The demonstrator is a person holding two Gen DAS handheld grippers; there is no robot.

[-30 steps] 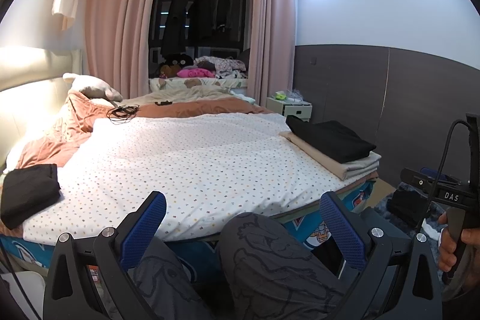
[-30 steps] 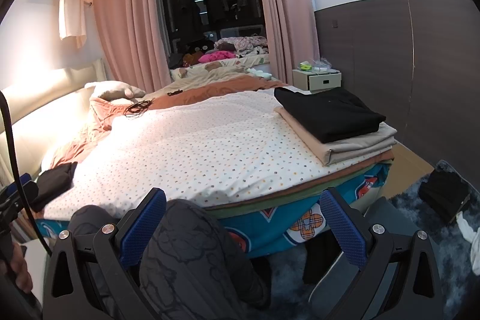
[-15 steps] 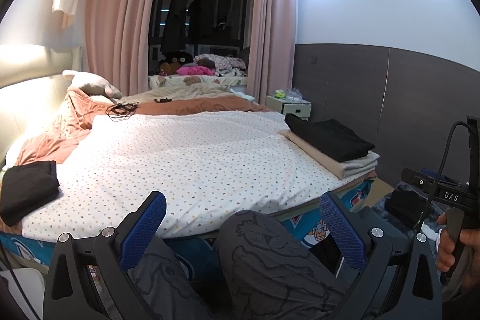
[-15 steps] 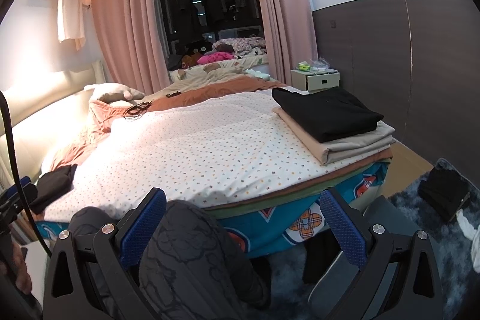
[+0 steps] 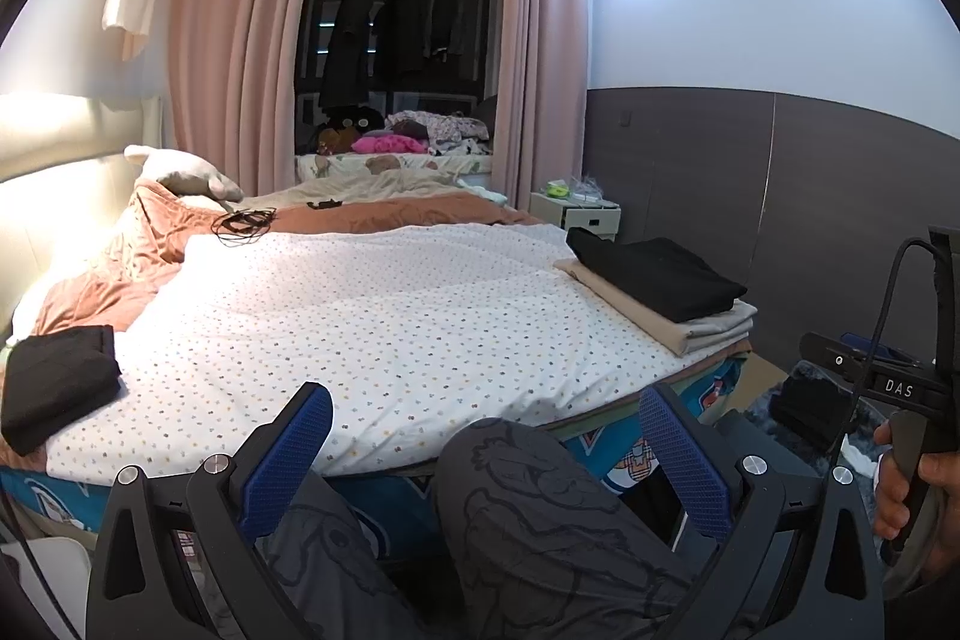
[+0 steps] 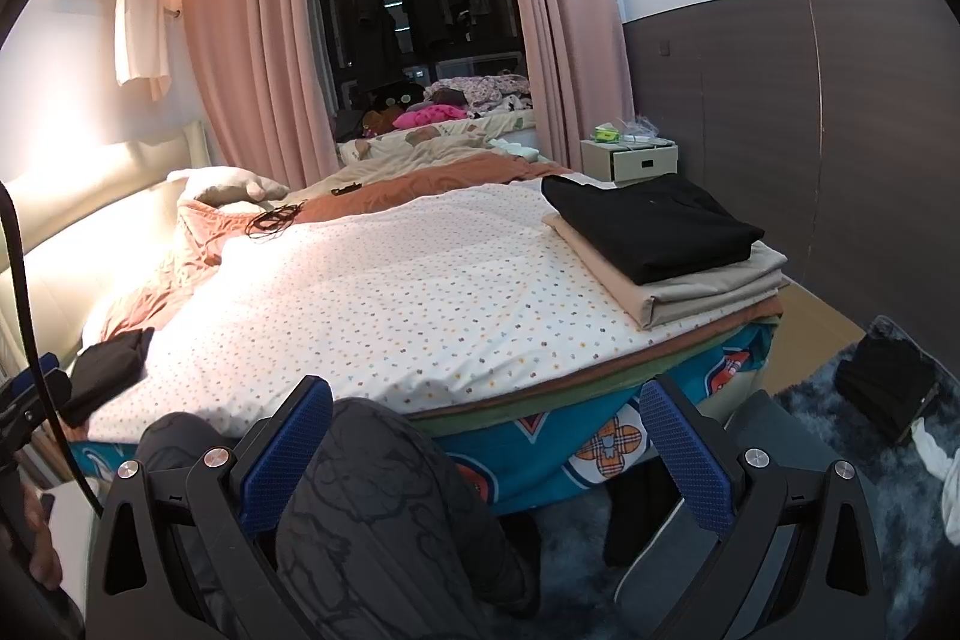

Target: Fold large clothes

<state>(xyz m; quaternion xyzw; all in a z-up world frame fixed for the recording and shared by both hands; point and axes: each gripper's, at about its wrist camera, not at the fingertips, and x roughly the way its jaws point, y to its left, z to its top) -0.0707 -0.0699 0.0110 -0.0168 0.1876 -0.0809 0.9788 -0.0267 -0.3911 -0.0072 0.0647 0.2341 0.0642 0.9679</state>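
Observation:
A folded black garment (image 5: 654,271) (image 6: 651,223) lies on a folded beige one (image 5: 678,325) (image 6: 690,292) at the bed's right corner. Another folded black garment (image 5: 57,385) (image 6: 108,373) rests at the left edge of the dotted white bedspread (image 5: 384,322) (image 6: 384,304). My left gripper (image 5: 483,451) is open and holds nothing, hovering over the person's knees (image 5: 540,508) in front of the bed. My right gripper (image 6: 483,451) is open and holds nothing too, low before the bed's near edge. In the left wrist view the right gripper's body sits in a hand (image 5: 906,478) at far right.
A dark bundle (image 6: 888,388) lies on the shaggy grey rug (image 6: 852,460) right of the bed. A white nightstand (image 6: 630,157) stands by the dark wall panel. Black cables (image 5: 243,223) and a pillow (image 5: 180,172) lie on the brown blanket; coats hang behind pink curtains.
Both views have drifted slightly, the bed sitting a little lower in frame. Both grippers stay open and the clothes have not moved.

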